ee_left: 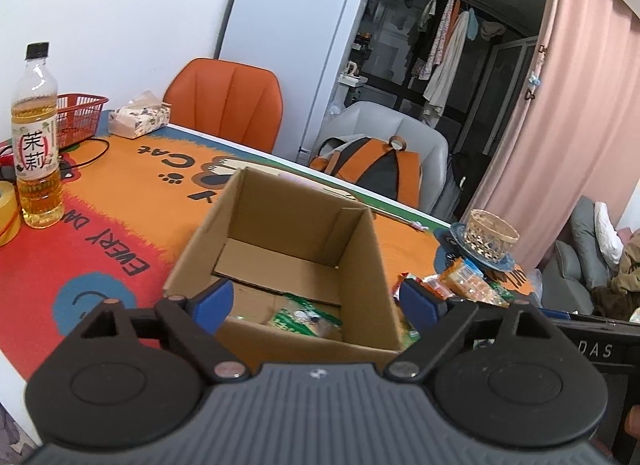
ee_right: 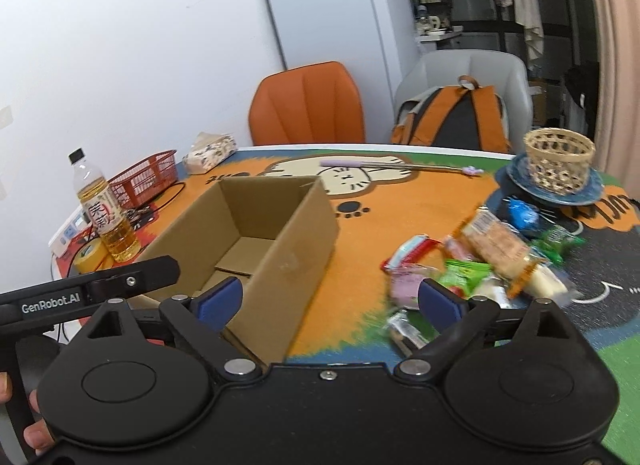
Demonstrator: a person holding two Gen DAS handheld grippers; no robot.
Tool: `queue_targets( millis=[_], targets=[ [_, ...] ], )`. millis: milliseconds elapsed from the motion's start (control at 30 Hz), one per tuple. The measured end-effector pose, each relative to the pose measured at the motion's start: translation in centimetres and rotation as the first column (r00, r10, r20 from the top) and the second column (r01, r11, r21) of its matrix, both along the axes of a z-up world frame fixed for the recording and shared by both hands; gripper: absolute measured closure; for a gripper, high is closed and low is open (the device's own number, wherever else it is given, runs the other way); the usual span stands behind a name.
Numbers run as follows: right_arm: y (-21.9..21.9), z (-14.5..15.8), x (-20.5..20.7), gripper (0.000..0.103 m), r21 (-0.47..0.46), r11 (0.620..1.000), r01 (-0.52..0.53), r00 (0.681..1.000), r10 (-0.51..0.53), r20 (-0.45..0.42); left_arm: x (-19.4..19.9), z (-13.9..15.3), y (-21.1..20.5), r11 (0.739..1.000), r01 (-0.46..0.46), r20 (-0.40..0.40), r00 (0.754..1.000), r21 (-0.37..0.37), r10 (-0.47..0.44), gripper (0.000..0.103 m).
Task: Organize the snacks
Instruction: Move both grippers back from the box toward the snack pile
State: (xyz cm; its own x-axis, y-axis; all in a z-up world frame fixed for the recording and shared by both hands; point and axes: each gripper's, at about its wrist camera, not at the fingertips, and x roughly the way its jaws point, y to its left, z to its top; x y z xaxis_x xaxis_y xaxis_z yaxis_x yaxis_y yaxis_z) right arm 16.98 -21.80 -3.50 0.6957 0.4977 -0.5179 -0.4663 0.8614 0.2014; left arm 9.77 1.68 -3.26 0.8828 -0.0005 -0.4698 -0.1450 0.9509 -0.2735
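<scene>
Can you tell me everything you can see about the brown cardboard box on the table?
The cardboard box is plain brown and open at the top, with no lid showing. It stands upright on the colourful cat tablecloth, left of the loose snack pile. Its inner bottom flaps lie flat and slightly overlapping. One green snack packet already lies inside near the front wall. Nothing grips it: both grippers hover open in front of it.

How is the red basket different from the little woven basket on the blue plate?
The red basket is rectangular plastic mesh; the woven basket is round, tan wicker. The red basket sits directly on the table mat beside the bottle; the woven basket stands on a blue plate near the loose snacks. Both are upright and open-topped.
</scene>
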Motion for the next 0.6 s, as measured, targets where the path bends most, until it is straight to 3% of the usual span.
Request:
queue_targets(
  millis=[600],
  targets=[
    [-6.1,-1.3,-0.4,0.004,0.039,0.995,0.097,0.995,-0.096,-0.015,0.2,-0.1,-5.2,0.995,0.1,-0.001,0.995,0.032,-0.1,0.013]
  ],
)
